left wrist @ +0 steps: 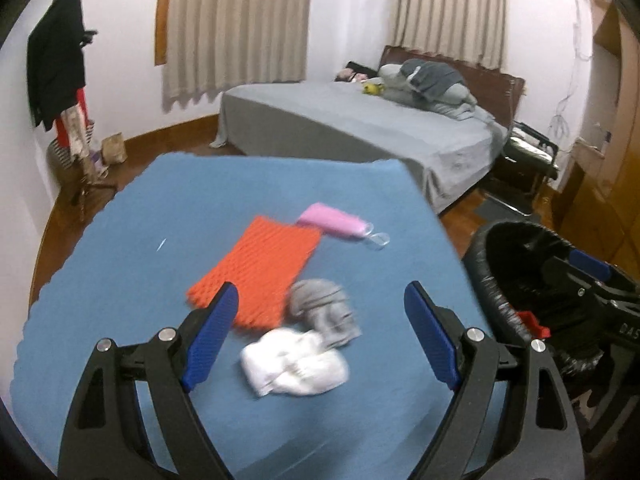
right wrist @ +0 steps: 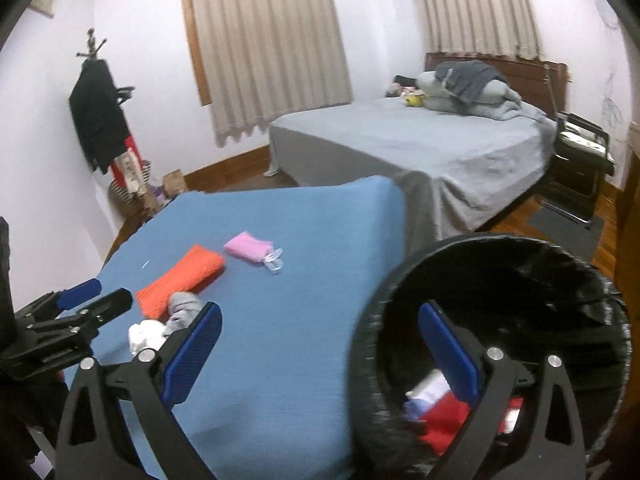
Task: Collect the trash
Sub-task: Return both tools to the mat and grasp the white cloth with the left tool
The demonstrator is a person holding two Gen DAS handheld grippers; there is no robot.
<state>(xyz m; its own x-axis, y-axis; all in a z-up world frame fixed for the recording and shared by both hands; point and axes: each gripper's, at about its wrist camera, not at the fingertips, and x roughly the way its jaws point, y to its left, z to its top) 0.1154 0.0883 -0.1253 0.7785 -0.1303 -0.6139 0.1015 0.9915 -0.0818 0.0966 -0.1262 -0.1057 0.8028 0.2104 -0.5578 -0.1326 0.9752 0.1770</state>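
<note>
On the blue-covered table (left wrist: 120, 280) lie a white crumpled tissue (left wrist: 294, 362), a grey crumpled wad (left wrist: 324, 310), an orange foam net sheet (left wrist: 260, 268) and a pink pouch (left wrist: 332, 220) with a clear ring. My left gripper (left wrist: 320, 320) is open, hovering over the white tissue and grey wad. My right gripper (right wrist: 320, 344) is open and empty, straddling the rim of the black-lined trash bin (right wrist: 520, 264), which holds red and white trash (right wrist: 440, 412). The left gripper also shows in the right wrist view (right wrist: 96, 296).
The trash bin (left wrist: 508, 248) stands just right of the table. A grey bed (left wrist: 360, 120) lies beyond. A coat rack (left wrist: 60, 80) with clothes stands at the far left wall, a black chair (right wrist: 580, 160) at the far right.
</note>
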